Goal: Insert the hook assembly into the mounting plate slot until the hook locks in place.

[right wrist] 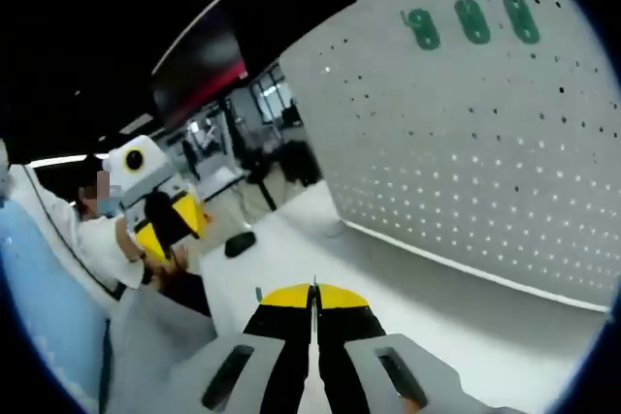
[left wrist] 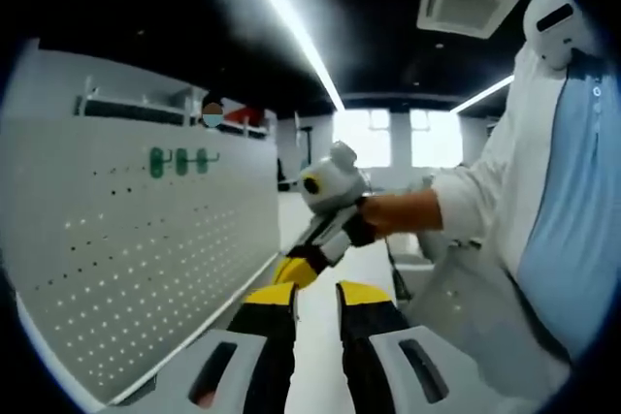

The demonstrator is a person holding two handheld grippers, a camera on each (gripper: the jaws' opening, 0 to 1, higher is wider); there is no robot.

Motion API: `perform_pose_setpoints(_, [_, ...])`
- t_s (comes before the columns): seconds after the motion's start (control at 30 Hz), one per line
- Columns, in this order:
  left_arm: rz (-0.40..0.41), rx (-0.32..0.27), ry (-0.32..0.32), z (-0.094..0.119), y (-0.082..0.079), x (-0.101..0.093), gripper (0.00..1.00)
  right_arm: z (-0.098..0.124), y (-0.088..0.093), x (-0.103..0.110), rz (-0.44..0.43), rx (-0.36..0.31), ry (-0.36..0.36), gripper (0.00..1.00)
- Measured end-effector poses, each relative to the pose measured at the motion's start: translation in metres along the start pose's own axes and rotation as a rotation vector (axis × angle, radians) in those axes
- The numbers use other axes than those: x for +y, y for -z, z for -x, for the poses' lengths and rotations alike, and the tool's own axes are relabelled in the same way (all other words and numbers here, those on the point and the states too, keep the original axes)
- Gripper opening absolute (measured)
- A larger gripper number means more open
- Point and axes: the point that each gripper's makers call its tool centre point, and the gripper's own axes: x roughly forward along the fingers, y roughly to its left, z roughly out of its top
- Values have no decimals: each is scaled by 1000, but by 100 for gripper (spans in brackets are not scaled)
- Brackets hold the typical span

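Observation:
The white perforated mounting plate stands upright on the left of the left gripper view, with three green hooks in a row near its top. In the right gripper view the plate is on the right, the green hooks high up on it. My left gripper is open with nothing between its yellow-tipped jaws. Held in a hand just ahead of it, my right gripper points down at the table. The right gripper has its jaws pressed together, with nothing visible between them. The left gripper appears at the left.
A white table runs along the foot of the plate. A small dark object lies on it further back. A person in a white and light-blue shirt stands to the right. Desks and windows lie beyond.

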Motion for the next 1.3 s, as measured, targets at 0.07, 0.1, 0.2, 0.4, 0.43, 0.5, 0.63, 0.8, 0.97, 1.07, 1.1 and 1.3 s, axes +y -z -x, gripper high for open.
perform_pose_setpoints(0.07, [0,0,7,1,0,-2,15,0,-3,9,22,-7,-40,0])
perform_pose_setpoints(0.1, [1,-1,11,1,0,-3,15,0,-3,14,33,-9,-57,0])
perform_pose_setpoints(0.2, [6,-7,21,2,-1,-5,14,0,-7,21,50,-25,-82,0])
perform_pose_setpoints(0.4, [14,-7,53,-1,-1,-12,14,5,-19,41,54,-75,-166,0])
perform_pose_setpoints(0.43, [20,-12,60,-1,-1,-14,13,5,-20,43,52,-83,-177,0])
perform_pose_setpoints(0.5, [27,-18,72,-1,-2,-16,13,8,-24,48,51,-101,-203,0])
perform_pose_setpoints(0.63, [33,-33,91,-1,-5,-20,12,11,-30,57,50,-123,-246,0])
perform_pose_setpoints(0.8, [32,-52,106,0,-8,-22,8,12,-32,65,62,-134,-282,0])
perform_pose_setpoints(0.97, [23,-62,136,-1,-10,-29,5,13,-33,68,68,-134,-299,0])
perform_pose_setpoints(1.07, [25,-65,151,-1,-11,-31,5,13,-33,71,78,-134,-307,0])
perform_pose_setpoints(1.1, [24,-64,151,-1,-11,-31,5,12,-33,71,84,-134,-305,0])
perform_pose_setpoints(1.3, [32,-57,156,-3,-9,-31,4,11,-34,72,139,-127,-270,0])
